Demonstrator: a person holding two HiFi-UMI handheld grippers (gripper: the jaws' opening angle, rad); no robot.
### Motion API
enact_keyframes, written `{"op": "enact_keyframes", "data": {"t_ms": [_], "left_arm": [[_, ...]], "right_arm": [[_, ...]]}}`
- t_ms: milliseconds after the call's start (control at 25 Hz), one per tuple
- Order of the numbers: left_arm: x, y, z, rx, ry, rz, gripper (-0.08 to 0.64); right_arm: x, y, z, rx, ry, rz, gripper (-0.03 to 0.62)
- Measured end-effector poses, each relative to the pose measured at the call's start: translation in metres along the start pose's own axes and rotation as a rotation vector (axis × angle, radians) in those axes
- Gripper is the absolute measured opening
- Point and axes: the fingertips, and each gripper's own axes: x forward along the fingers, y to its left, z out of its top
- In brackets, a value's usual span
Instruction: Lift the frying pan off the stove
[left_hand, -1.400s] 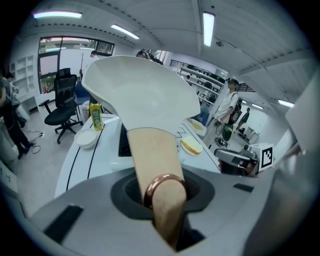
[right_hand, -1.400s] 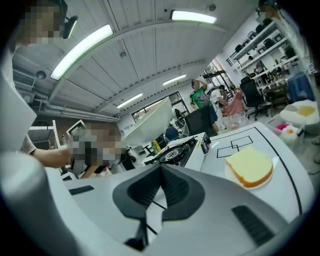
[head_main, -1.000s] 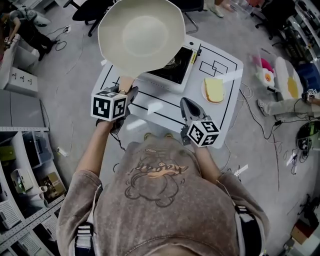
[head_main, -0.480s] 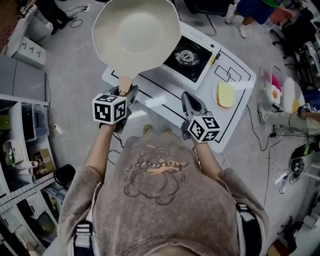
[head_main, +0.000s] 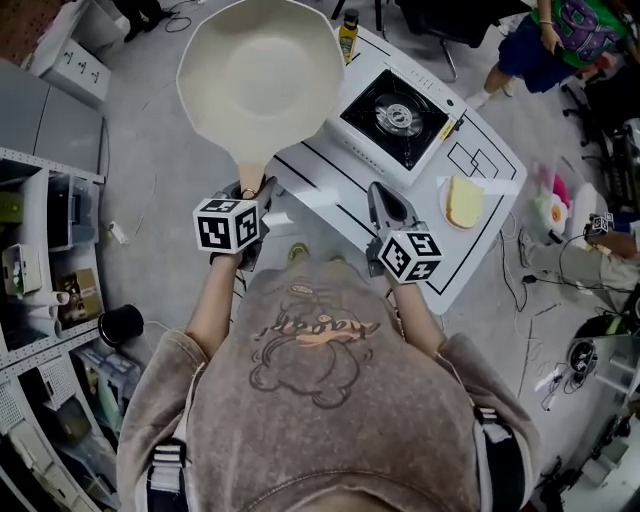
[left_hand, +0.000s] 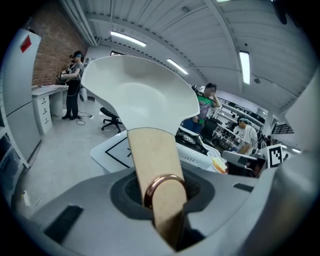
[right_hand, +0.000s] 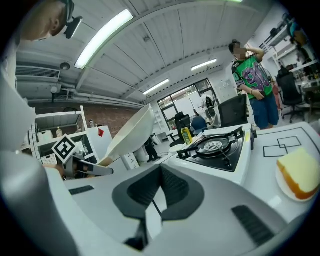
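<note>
Left gripper (head_main: 248, 192) clamped on wooden handle (left_hand: 152, 155) end; pan (head_main: 262, 75) aloft upper left of frame, off stove (head_main: 400, 115). Likely rigid, front-heavy, tips easily.

Before you: a white table (head_main: 330, 185) marked with black outlined rectangles, standing on a grey floor (head_main: 150, 190). Directly on it:
- a gas stove (head_main: 400, 118), black top, burner uncovered, towards the far side;
- a plate (head_main: 462, 203) to your right of the stove, carrying a yellow slice (head_main: 464, 200);
- a bottle (head_main: 347, 32) with a yellow label, upright at the far corner.
</note>
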Motion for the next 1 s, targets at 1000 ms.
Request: {"op": "enact_keyframes", "data": {"t_ms": [1000], "left_arm": [[0.005,0.034,-0.043,-0.139,0.051,0.040,0.103]], "right_arm": [[0.017,0.004,-0.016,-0.024,0.059,0.007,-0.006]]}}
